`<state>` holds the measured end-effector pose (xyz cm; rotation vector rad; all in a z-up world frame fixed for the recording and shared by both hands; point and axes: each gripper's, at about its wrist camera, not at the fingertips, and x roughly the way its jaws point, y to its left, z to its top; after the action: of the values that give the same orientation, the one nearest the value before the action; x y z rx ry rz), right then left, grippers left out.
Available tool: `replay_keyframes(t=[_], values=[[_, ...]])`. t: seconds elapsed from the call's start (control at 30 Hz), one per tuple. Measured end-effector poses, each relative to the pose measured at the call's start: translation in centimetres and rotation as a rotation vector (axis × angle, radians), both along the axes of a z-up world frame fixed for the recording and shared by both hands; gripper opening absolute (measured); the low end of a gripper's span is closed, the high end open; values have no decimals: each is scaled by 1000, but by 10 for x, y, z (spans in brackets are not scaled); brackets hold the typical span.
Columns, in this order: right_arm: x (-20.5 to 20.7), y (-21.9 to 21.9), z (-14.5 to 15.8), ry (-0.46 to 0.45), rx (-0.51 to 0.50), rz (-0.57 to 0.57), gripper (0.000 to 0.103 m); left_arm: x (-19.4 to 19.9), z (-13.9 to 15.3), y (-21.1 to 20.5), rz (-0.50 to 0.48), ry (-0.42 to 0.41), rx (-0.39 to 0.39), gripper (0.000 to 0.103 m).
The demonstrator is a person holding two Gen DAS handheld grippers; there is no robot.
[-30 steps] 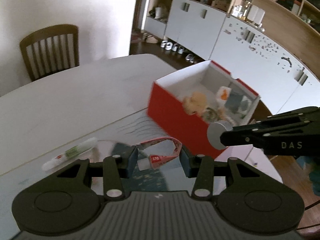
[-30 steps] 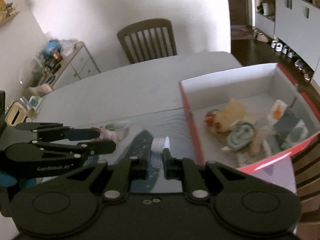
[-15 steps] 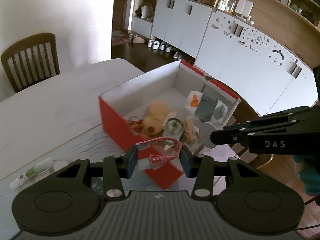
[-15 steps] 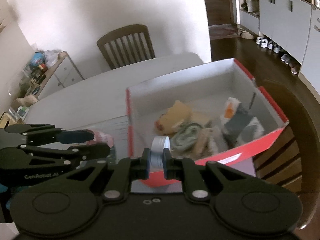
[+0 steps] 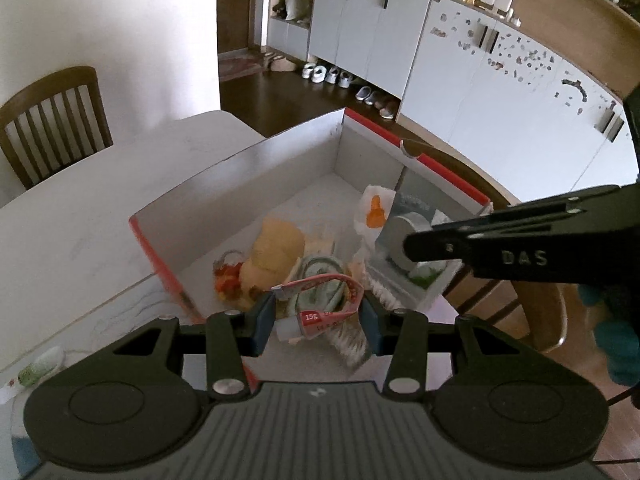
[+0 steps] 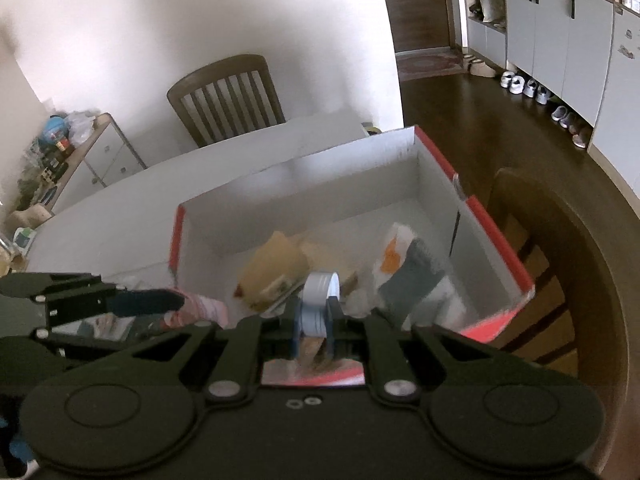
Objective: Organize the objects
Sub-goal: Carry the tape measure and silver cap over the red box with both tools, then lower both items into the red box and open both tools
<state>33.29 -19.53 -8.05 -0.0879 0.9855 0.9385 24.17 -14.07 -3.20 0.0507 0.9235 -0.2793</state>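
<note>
Objects for sorting fill a red cardboard box (image 5: 160, 256) with a white inside, standing on a white desk (image 5: 80, 208).

Left wrist view: the box takes up the middle of the frame. Inside it lie a tan plush toy (image 5: 276, 252), a small red and orange item (image 5: 228, 276) at the toy's left, a coiled grey-green cord (image 5: 320, 280), a white packet with an orange mark (image 5: 374, 212) and a grey packet (image 5: 416, 204) toward the right wall. At lower centre the left claw (image 5: 318, 316) is clenched on a small pink tube (image 5: 320, 312) with a white cap and a red label, held above the box's near edge. From the right edge of the frame the right claw (image 5: 408, 246) reaches in over the box, gripping a round silver tin (image 5: 396, 240). A white and green tube (image 5: 40, 364) lies on the desk at lower left. A wooden chair (image 5: 52, 116) stands at upper left, white cabinets (image 5: 400, 32) along the top right.

Right wrist view: at centre, the right claw (image 6: 316, 320) is clamped tight on the silver tin (image 6: 318, 300), edge up, over the box's (image 6: 496, 240) near side. The plush toy (image 6: 272, 268) and the two packets sit blurred below. At middle left the left claw (image 6: 188, 304) holds the pink tube (image 6: 204, 308) beside the box's left corner. A wooden chair (image 6: 228, 96) stands behind the desk (image 6: 120, 208), upper centre.
</note>
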Motion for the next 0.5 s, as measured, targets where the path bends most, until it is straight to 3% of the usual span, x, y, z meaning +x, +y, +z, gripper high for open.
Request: replay_keyframes(t=[0.3,0.5], values=[[39,24,-21,7,-32,-2,12,46,-14,-23,18,-20,63,44],[59,39,-40,19,-84,-4,12,68,-33,-32,17,18,72,44]])
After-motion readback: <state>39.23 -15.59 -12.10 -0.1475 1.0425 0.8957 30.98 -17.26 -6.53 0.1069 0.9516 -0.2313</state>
